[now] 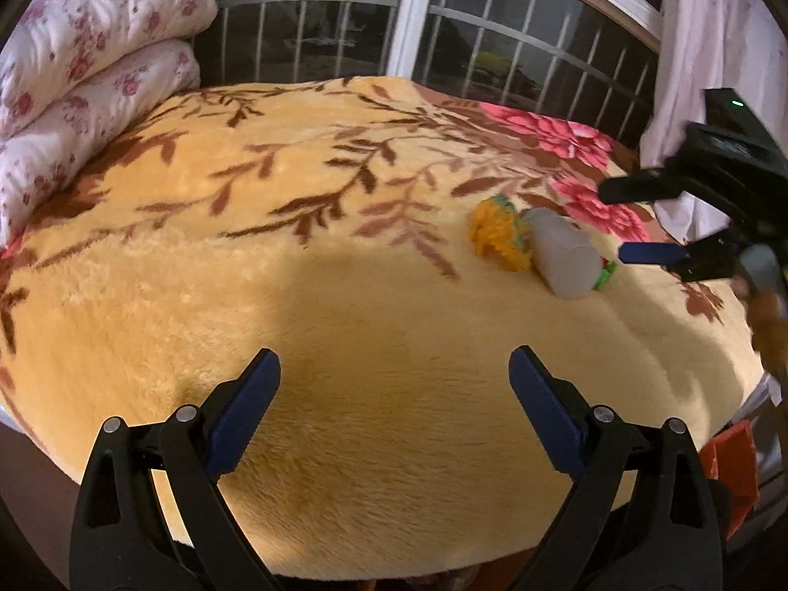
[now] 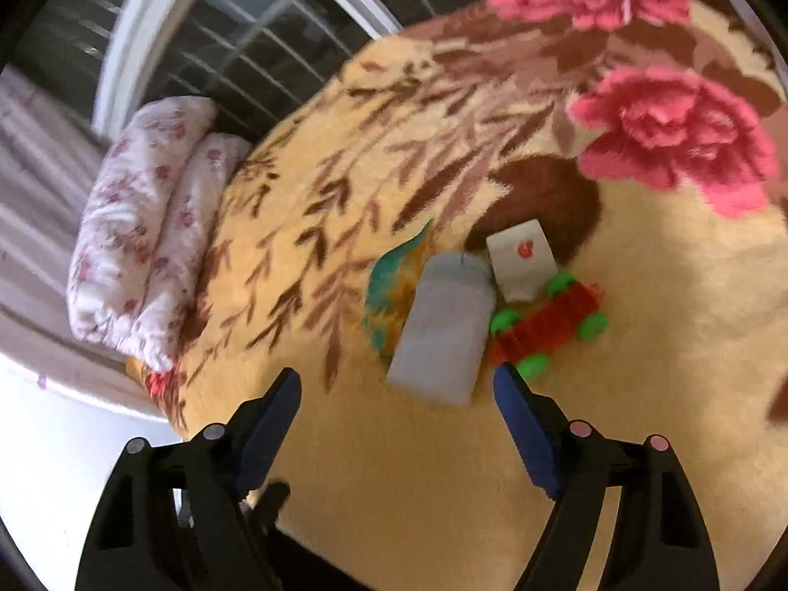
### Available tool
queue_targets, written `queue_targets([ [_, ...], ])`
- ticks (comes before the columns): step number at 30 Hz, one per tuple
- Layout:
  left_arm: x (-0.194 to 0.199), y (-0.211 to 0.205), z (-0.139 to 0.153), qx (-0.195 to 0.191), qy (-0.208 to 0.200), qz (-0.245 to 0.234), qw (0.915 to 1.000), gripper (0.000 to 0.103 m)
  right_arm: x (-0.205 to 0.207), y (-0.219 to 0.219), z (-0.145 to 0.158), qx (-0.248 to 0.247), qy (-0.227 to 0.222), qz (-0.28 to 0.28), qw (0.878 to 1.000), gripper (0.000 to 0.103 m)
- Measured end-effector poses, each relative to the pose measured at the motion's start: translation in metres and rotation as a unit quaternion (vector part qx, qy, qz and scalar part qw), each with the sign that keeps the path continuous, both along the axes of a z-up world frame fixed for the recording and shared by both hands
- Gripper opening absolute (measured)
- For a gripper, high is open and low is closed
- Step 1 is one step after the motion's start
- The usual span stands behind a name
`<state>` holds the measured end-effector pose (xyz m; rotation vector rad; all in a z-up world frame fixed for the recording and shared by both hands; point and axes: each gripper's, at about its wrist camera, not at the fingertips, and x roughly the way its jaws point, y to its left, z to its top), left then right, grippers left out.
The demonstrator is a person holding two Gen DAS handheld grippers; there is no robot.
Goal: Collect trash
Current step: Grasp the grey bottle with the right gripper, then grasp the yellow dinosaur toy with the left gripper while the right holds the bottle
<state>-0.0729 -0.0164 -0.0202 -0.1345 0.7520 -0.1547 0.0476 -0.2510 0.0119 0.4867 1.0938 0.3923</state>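
Bed under yellow floral blanket (image 1: 344,295), barred window (image 1: 344,24) behind | trash cluster at right: grey tube (image 2: 443,330), orange-teal wrapper (image 2: 389,290) | right wrist view alone shows white packet (image 2: 522,261), red-green toy car (image 2: 546,325) | left hand-held gripper (image 1: 394,384) wide open, empty | right hand-held gripper (image 2: 399,409) spread, nothing gripped, above tube.

The right claw (image 2: 396,384) hangs wide apart above the bed's blanket (image 2: 640,394); a grey pouch (image 2: 443,330) lies between an orange-teal wrapper (image 2: 386,290) and a red toy car (image 2: 546,320).
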Motion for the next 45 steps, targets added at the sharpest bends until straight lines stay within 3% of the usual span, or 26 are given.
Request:
queue_targets([
  [7,-0.001,-0.001,-0.007,0.018,-0.012,-0.004,0.9998,0.092,0.037,0.013,-0.026,-0.004,0.079,0.0,0.997,0.071],
  [9,-0.003,-0.003,-0.008,0.024,-0.017,-0.007,0.9995,0.092,0.04,0.017,-0.033,-0.018,0.095,-0.002,0.995,0.061],
  [11,-0.004,-0.004,-0.01,0.023,-0.018,-0.01,0.9995,0.092,0.045,0.017,-0.044,-0.022,0.113,-0.011,0.993,0.057],
  [14,-0.004,-0.004,-0.013,0.022,-0.018,-0.011,0.9995,0.092,0.052,0.013,-0.051,0.006,0.122,-0.027,0.992,0.057],
  [20,-0.006,-0.005,-0.013,0.025,-0.022,-0.013,0.9994,0.092,0.064,0.022,-0.051,0.004,0.119,-0.014,0.993,0.061],
  [22,-0.006,-0.005,-0.013,0.025,-0.022,-0.013,0.9994,0.092,0.063,0.024,-0.052,0.012,0.118,-0.012,0.993,0.051],
  [29,-0.006,0.0,-0.013,0.01,-0.011,-0.013,0.9998,0.092,0.03,0.022,-0.046,0.043,0.073,-0.001,0.996,0.048],
  [32,-0.004,-0.001,-0.011,0.01,-0.005,-0.013,0.9999,0.092,0.008,0.009,-0.034,0.074,0.04,-0.003,0.996,0.048],
  [36,0.009,-0.004,-0.006,0.009,0.008,-0.018,0.9998,0.092,-0.022,-0.007,-0.019,0.071,-0.009,0.004,0.997,0.048],
  [40,0.038,-0.013,0.0,0.002,0.032,-0.038,0.9987,0.092,-0.057,-0.029,-0.012,0.052,-0.055,-0.003,0.997,0.048],
  [45,0.091,-0.037,0.009,0.035,0.064,-0.068,0.995,0.092,-0.086,-0.064,-0.007,-0.014,-0.1,-0.036,0.994,0.048],
])
